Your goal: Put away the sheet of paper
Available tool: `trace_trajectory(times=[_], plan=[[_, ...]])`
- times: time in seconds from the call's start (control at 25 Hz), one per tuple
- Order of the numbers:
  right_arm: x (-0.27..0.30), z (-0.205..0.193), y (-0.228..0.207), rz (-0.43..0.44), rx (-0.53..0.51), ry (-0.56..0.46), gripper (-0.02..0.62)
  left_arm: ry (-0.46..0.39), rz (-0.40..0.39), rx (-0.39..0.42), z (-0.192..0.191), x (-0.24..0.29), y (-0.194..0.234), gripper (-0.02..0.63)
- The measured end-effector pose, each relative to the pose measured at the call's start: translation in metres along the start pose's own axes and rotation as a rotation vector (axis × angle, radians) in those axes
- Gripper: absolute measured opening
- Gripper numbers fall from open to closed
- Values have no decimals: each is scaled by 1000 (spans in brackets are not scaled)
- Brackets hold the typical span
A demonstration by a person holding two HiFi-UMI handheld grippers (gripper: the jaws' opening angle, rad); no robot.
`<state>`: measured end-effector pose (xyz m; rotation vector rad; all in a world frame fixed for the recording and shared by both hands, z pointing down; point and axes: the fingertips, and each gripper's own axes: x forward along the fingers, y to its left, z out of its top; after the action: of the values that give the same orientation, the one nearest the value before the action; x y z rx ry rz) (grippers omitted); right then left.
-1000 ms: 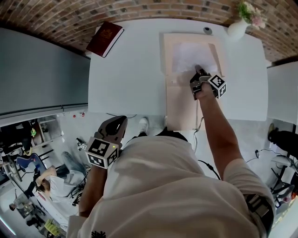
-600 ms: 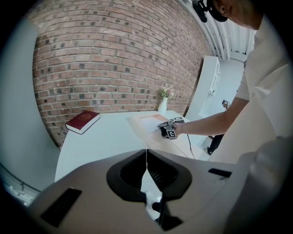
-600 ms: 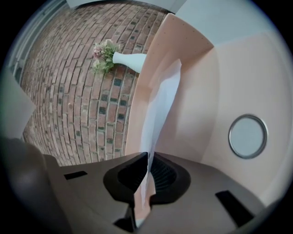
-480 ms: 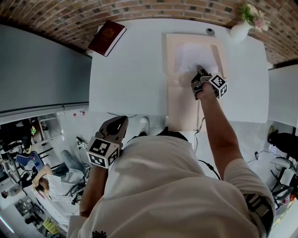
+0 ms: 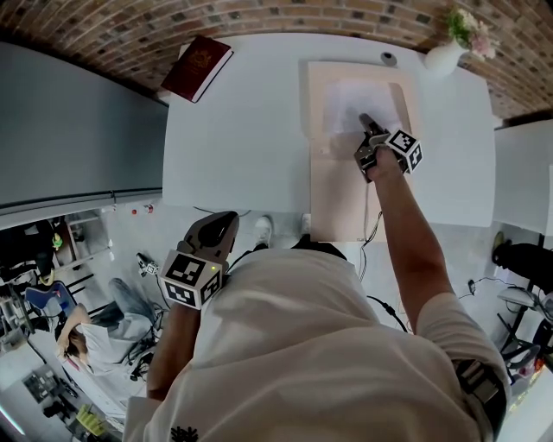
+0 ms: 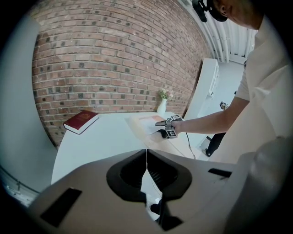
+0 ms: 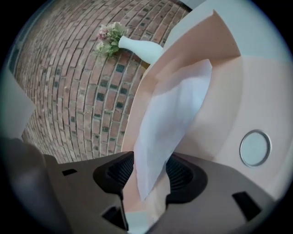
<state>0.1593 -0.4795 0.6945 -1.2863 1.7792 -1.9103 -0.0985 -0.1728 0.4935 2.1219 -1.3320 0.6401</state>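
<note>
Well, the white table (image 5: 242, 129) fills most of my head view, set against a brick wall (image 5: 259, 17). On its right half lies a pale pink folder (image 5: 337, 198), opened flat, its near edge reaching the table's front edge. The sheet of paper (image 5: 354, 99) rests on the far half of that folder, inside its outline, with a folder flap standing up along its right side. A dark red book (image 5: 196, 69) lies at the far left corner, well apart from the folder, and a white vase (image 5: 441, 56) of flowers stands at the far right, near the wall. My right gripper (image 5: 367, 125) is stretched out over the folder; its jaws have just been opening and now stand apart, with the near corner of the paper lying loose between them, neither pad pressing on it. My left gripper (image 5: 220, 226) hangs back off the table, close to the body, jaws closed together on nothing. A small round disc (image 5: 386, 58) sits just beyond the folder's far edge.
</note>
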Motion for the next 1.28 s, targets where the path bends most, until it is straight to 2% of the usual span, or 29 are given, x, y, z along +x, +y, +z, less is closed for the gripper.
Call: trace_trajectory(times=[0.24,0.4,0.6,0.88,1.04,1.16,1.28], plan=[[4,-8,2,-129,-103,131,255,-18,-16,-10,-2,0,3,25],[2,-16,1,-193,-124,197,265,-34,-25,-16,-4,-3,6,25],[-9,-25,-2,-253,-137,233,275,-42,-31,-30,-10,-12,13,25],[-29,-37,2,-266,-148,220,278,-60,-45,-21,-15,-28,25,25],[-45,-50,8,-246,-173,204,278,-75,-71,-1,-14,-34,28,25],[-61,-65,13,-243,-231,193,276,-91,-94,12,-13,-40,32,25],[-82,-81,19,-265,-333,181,276,-102,-123,25,-13,-47,34,25]])
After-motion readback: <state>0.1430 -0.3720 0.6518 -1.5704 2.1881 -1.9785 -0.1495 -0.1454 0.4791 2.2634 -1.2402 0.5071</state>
